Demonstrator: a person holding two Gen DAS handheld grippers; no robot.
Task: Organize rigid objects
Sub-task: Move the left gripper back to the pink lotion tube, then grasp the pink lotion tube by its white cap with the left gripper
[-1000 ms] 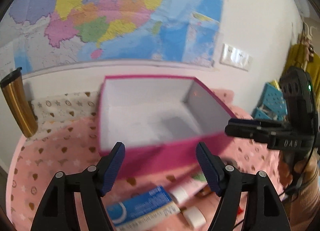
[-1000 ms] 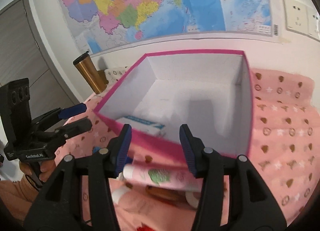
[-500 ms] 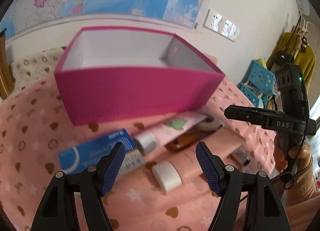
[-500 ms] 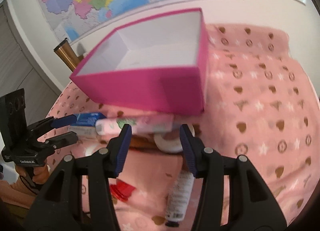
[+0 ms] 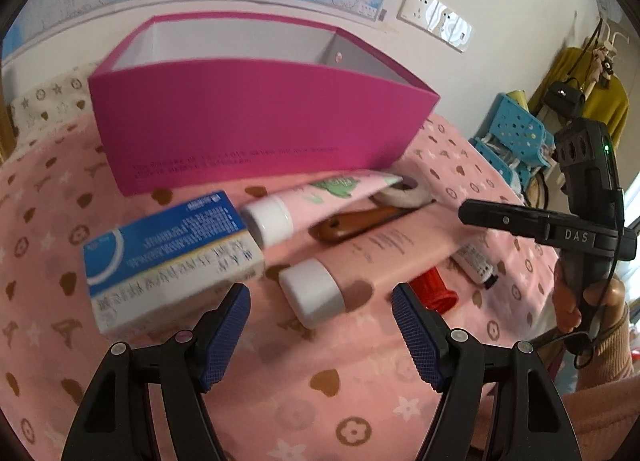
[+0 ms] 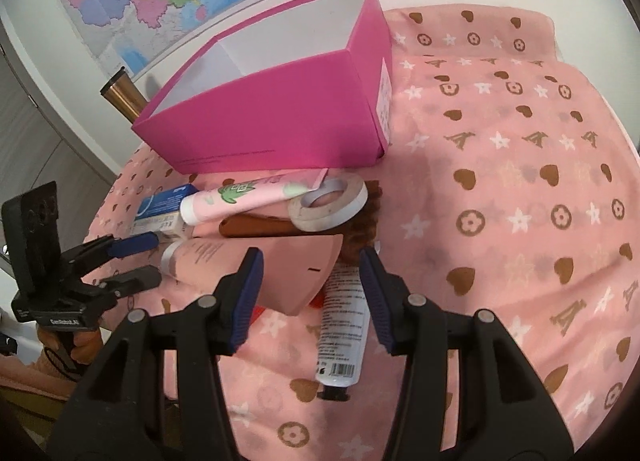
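A pink open-topped box stands on the pink cloth. In front of it lie a blue and white carton, a pink tube with a green print, a larger salmon tube with a white cap, a brown handle, a tape roll, a small white tube and a red item. My left gripper is open and empty just before the salmon tube's cap. My right gripper is open and empty over the salmon tube's flat end.
A gold tumbler stands behind the box at the left. A map covers the wall. A blue plastic basket and hanging clothes are off the table's right side. The cloth to the right of the box carries nothing.
Both grippers have pulled back from over the box and dropped low toward the items in front of it. Both stay open and empty.
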